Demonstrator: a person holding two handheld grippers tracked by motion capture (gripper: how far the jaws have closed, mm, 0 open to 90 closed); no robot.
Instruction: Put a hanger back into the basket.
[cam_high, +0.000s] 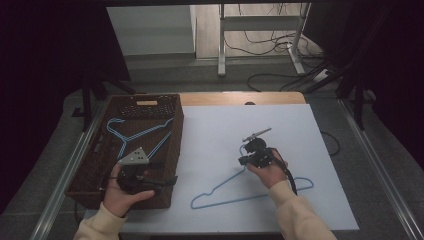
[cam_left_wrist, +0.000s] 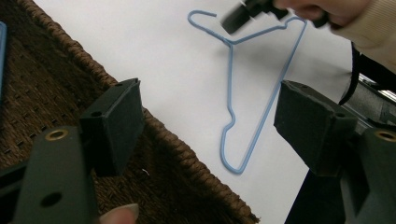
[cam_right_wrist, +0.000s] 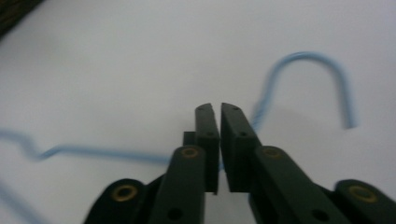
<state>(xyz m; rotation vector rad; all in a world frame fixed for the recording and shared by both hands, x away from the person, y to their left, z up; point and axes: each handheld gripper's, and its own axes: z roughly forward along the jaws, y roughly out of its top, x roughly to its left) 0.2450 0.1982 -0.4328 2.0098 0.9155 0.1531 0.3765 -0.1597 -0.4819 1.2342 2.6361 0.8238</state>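
A light blue wire hanger (cam_high: 218, 186) lies flat on the white table top (cam_high: 300, 130), and I see it in the left gripper view (cam_left_wrist: 230, 79) too. My right gripper (cam_high: 254, 150) hovers over its neck below the hook (cam_right_wrist: 308, 55). Its jaws (cam_right_wrist: 219, 109) stand almost together with a thin gap, the wire running under them, blurred and not pinched. My left gripper (cam_high: 167, 182) is held over the right rim of a brown wicker basket (cam_high: 175, 150). In its own view the jaws (cam_left_wrist: 210, 116) are wide apart and hold nothing.
A second blue hanger (cam_high: 145, 131) lies inside the basket, which sits at the table's left side. The basket's woven rim (cam_left_wrist: 187, 163) runs under the left jaws. Metal rails border the table, with a desk frame and cables on the floor beyond.
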